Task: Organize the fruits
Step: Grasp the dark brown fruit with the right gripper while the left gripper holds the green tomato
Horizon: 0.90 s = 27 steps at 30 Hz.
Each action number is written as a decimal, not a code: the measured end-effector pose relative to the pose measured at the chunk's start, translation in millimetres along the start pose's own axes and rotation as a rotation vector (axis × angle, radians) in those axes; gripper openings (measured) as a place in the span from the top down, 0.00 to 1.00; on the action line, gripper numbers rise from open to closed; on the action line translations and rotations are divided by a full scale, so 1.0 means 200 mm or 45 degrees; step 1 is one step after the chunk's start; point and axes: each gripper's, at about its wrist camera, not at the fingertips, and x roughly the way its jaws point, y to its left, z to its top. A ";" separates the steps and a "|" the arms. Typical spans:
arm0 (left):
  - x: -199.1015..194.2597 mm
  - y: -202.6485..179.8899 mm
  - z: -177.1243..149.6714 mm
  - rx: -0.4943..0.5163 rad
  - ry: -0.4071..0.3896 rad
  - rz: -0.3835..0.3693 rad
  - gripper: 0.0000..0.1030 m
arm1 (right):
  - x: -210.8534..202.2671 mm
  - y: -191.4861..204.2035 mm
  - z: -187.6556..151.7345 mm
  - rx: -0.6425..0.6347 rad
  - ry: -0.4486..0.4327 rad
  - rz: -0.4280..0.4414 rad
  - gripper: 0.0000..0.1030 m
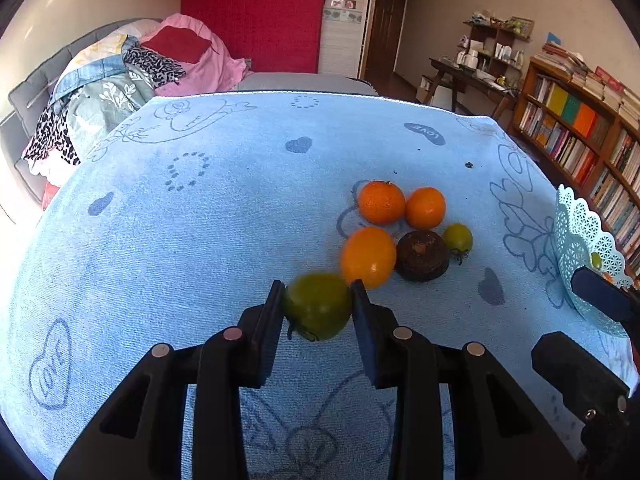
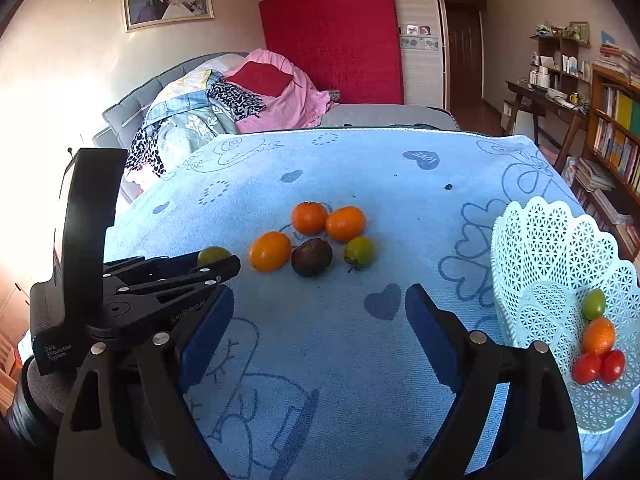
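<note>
Clamped in my left tool (image 1: 318, 300), a green tomato (image 1: 318, 306) sits beside an orange fruit (image 1: 368, 257); my right tool (image 2: 318, 316) gapes empty near the basket (image 2: 556, 264)

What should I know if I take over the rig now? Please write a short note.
Left gripper: shut on a green tomato.
Right gripper: open, holding nothing, beside the white basket.
Done: the basket holds a green tomato, an orange fruit and two red tomatoes.
Left: on the blue cloth, three orange fruits, a dark brown fruit and another green tomato.
</note>
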 end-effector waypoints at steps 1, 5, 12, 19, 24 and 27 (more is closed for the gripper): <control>-0.01 0.01 0.00 -0.008 -0.011 0.017 0.67 | 0.03 0.00 0.01 0.005 0.022 0.014 0.17; -0.04 0.07 -0.01 -0.038 -0.039 0.064 0.67 | 0.16 -0.01 0.03 0.046 0.123 0.058 0.36; -0.07 0.11 0.00 -0.066 -0.057 0.077 0.67 | 0.32 0.00 0.06 0.049 0.202 0.064 0.47; -0.07 0.12 0.00 -0.086 -0.054 0.072 0.67 | 0.45 0.00 0.10 0.028 0.233 0.005 0.47; -0.06 0.11 0.00 -0.092 -0.041 0.064 0.67 | 0.52 -0.01 0.12 0.032 0.241 -0.012 0.47; -0.07 0.12 0.00 -0.100 -0.042 0.060 0.67 | 0.55 0.00 0.13 0.030 0.239 -0.023 0.47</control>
